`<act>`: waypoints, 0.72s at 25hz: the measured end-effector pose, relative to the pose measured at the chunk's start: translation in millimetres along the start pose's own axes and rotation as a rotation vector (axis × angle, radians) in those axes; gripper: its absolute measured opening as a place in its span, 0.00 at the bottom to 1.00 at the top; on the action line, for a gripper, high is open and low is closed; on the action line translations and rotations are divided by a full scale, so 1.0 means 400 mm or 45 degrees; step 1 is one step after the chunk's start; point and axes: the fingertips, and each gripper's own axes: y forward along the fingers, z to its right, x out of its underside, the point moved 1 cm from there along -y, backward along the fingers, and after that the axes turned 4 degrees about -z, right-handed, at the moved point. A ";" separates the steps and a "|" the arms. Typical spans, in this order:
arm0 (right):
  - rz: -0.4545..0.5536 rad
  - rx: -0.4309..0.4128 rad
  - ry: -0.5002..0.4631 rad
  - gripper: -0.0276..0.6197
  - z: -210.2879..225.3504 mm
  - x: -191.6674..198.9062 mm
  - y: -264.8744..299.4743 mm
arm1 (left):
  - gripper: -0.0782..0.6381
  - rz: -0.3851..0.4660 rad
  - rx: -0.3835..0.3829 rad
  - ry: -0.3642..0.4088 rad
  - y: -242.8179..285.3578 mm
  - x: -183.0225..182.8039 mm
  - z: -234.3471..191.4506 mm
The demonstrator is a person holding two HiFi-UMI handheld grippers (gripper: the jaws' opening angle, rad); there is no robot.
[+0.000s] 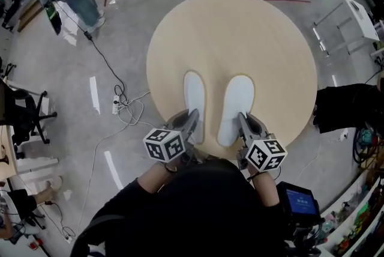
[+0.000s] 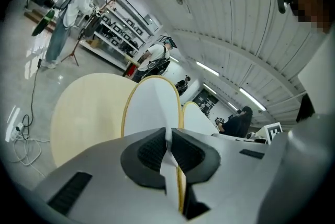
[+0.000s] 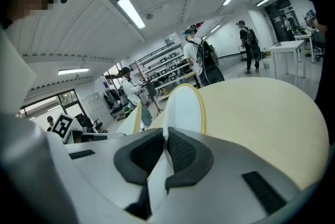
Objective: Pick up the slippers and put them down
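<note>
- 2 white slippers are in your grip, 1 in each hand: the left slipper (image 1: 194,99) and the right slipper (image 1: 235,107).
- Your left gripper (image 2: 168,154) is squeezed tight on the near end of the left slipper. The thin edge sits right between its jaws.
- Your right gripper (image 3: 165,150) pinches the near end of the right slipper the same way.
- Both slippers stick out in front of you, side by side. They are over the round table (image 1: 258,27), near your edge of it.
- I think they are up off the table, because their far ends tip up.
- You bite the end edge because it is thin enough for the jaws to close on.
- Keeping them side by side means they can land as a neat pair.
- Putting them down looks like the job left. Go slow, because they may flop.
</note>
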 end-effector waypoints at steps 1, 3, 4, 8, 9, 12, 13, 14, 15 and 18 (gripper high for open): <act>0.012 0.008 0.000 0.09 -0.007 -0.007 -0.007 | 0.16 -0.002 0.018 0.008 0.002 -0.004 0.007; 0.025 0.027 0.005 0.09 -0.016 -0.011 -0.022 | 0.16 0.001 0.053 0.024 0.005 -0.009 0.019; 0.029 0.039 0.009 0.09 -0.017 -0.011 -0.030 | 0.16 0.004 0.071 0.027 0.007 -0.010 0.024; 0.047 0.098 0.018 0.09 -0.008 -0.001 -0.047 | 0.16 -0.001 0.145 -0.007 0.021 -0.005 0.023; 0.051 0.112 0.019 0.09 -0.003 0.004 -0.048 | 0.16 -0.011 0.160 -0.016 0.026 -0.001 0.021; 0.053 0.160 0.038 0.09 0.009 0.024 -0.061 | 0.16 -0.055 0.203 -0.024 0.039 0.017 0.026; 0.053 0.175 0.046 0.09 0.011 0.030 -0.066 | 0.16 -0.071 0.216 -0.023 0.042 0.022 0.029; 0.055 0.188 0.052 0.09 0.012 0.034 -0.070 | 0.16 -0.085 0.226 -0.020 0.046 0.025 0.031; 0.058 0.196 0.059 0.09 0.013 0.037 -0.073 | 0.16 -0.096 0.231 -0.016 0.050 0.027 0.032; 0.069 0.203 0.074 0.09 0.039 0.042 -0.096 | 0.16 -0.104 0.224 -0.021 0.072 0.043 0.053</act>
